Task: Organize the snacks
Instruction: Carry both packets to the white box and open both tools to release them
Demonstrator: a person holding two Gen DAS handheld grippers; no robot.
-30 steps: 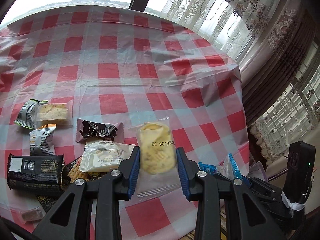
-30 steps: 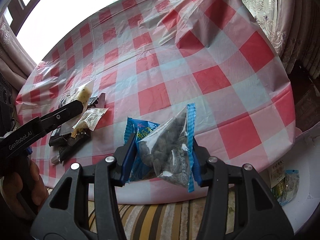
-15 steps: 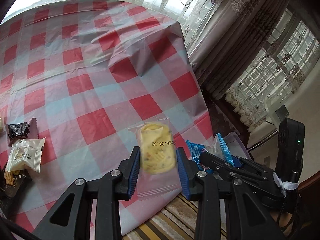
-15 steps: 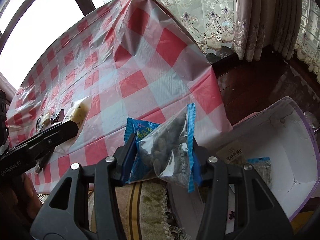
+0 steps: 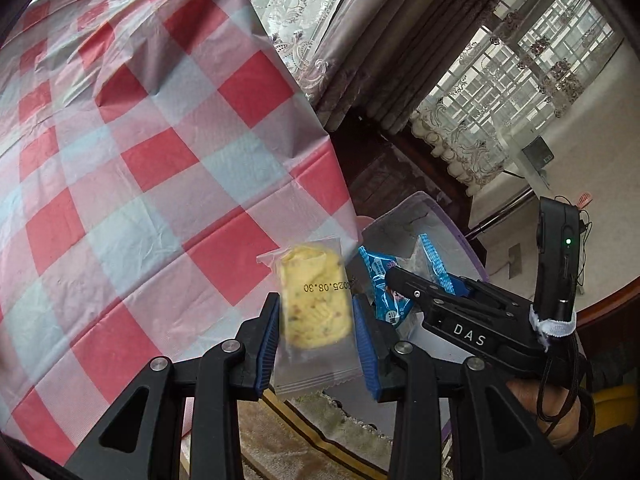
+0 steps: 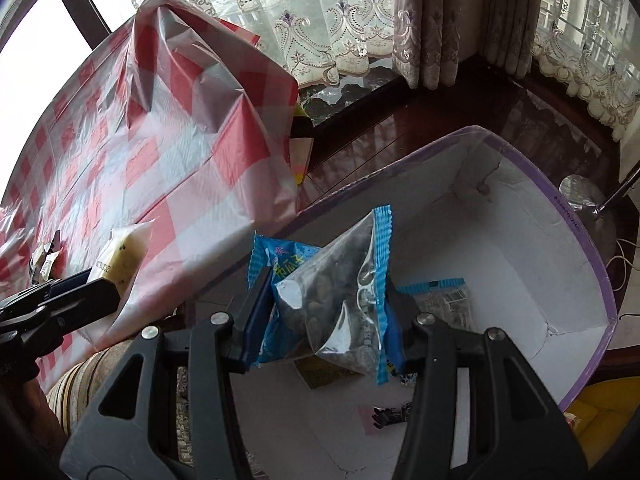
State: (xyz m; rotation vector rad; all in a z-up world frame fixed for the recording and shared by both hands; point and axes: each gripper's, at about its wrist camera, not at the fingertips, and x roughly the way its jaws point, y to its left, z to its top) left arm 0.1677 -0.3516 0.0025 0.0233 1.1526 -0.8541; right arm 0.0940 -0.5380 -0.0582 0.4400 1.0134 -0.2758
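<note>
Your left gripper (image 5: 316, 316) clamps the yellow biscuit packet (image 5: 314, 300); your right gripper (image 6: 324, 312) clamps the blue seed bag (image 6: 340, 280) above the white box (image 6: 520, 264).

A table under a red-and-white checked cloth (image 6: 168, 168) (creased and hanging over the edge) carries a few small snack packets (image 6: 44, 260) at its far left, beside a purple-rimmed white box (image 6: 592, 264).
</note>
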